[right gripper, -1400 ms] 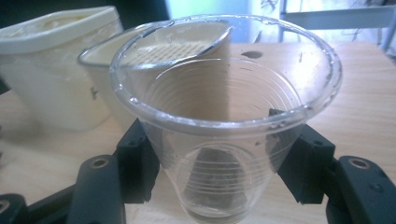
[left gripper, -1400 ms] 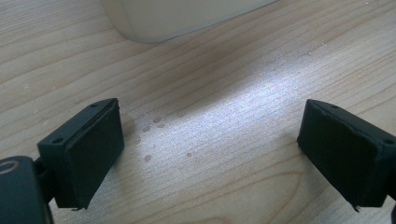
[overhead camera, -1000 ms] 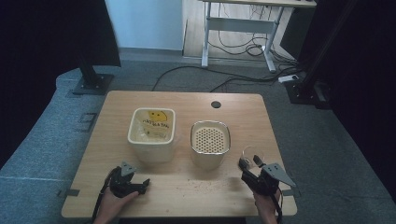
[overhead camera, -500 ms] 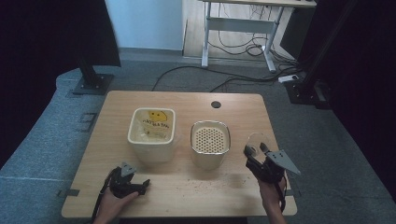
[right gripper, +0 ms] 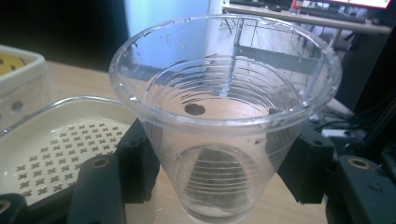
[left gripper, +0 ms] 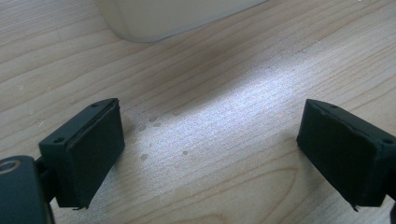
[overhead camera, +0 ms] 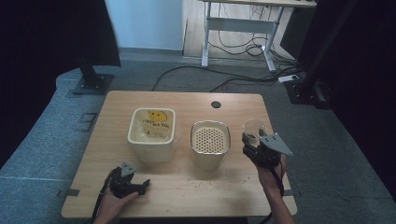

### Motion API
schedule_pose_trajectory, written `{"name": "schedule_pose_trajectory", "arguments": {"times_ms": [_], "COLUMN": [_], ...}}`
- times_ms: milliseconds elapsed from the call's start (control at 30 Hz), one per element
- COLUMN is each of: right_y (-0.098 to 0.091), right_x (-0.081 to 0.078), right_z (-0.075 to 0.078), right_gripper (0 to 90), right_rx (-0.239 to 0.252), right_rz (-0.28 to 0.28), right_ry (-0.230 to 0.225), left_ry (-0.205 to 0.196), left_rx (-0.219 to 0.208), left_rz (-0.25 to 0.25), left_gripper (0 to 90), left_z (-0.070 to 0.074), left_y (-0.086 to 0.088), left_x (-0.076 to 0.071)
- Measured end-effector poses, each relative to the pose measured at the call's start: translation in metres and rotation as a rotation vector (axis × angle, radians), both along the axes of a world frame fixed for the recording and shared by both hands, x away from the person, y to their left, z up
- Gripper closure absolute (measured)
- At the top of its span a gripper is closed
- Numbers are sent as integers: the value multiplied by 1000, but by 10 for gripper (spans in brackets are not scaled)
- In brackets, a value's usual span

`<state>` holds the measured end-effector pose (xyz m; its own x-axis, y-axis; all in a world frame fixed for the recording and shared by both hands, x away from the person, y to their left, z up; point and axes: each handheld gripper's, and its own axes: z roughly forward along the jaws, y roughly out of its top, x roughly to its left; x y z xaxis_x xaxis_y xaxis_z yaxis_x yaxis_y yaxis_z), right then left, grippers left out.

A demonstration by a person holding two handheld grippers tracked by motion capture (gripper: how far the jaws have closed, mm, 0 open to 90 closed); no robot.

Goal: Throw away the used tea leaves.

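Observation:
My right gripper (overhead camera: 254,140) is shut on a clear plastic cup (overhead camera: 254,129), held upright in the air just right of the strainer-topped bin (overhead camera: 210,140). In the right gripper view the cup (right gripper: 224,116) sits between the two black pads (right gripper: 135,158), with a couple of dark specks stuck inside it. My left gripper (overhead camera: 140,185) rests on the table near the front left, open, with nothing between its pads (left gripper: 88,149). A cream bin (overhead camera: 153,133) with a yellow smiley print stands left of the strainer bin.
Small crumbs lie scattered on the wooden table (overhead camera: 187,196) in front of the two bins. A round cable hole (overhead camera: 215,104) is at the table's back. A desk and cables stand on the floor behind.
My right gripper has risen with the cup and moved away from the front edge toward the strainer bin's right side. The left gripper has stayed put.

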<state>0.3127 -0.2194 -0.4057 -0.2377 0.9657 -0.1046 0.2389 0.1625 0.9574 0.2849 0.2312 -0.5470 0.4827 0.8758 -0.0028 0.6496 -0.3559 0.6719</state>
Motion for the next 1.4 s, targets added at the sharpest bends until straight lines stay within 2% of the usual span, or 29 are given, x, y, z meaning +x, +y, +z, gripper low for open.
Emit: {"name": "schedule_pose_trajectory", "arguments": {"times_ms": [100,233,433,567,800,1133,1400], "right_y": [11,29,45,51,63,76,80], "right_x": [8,14,21,24,26,26,26], "right_z": [6,9,4,2,6,4,9], "right_gripper": [376,377,377,378,379,379,380], "right_rx": [-79,-229,-318,-380,-531,-632,-703], "right_rz": [6,17,48,44,36,39,34], "right_ry": [0,-16,15,27,24,13,-3], "left_ry": [-1,0,-1,-1,-1,0,-1], "left_rx": [0,2,1,1,1,1,0], "left_rz": [0,-5,-8,-8,-7,-9,-10], "left_gripper": [70,71,70,71,70,70,70], "left_z": [0,0,0,0,0,0,0], "left_y": [0,0,0,0,0,0,0], "left_x": [0,0,-1,-1,-1,-1,-1]}}
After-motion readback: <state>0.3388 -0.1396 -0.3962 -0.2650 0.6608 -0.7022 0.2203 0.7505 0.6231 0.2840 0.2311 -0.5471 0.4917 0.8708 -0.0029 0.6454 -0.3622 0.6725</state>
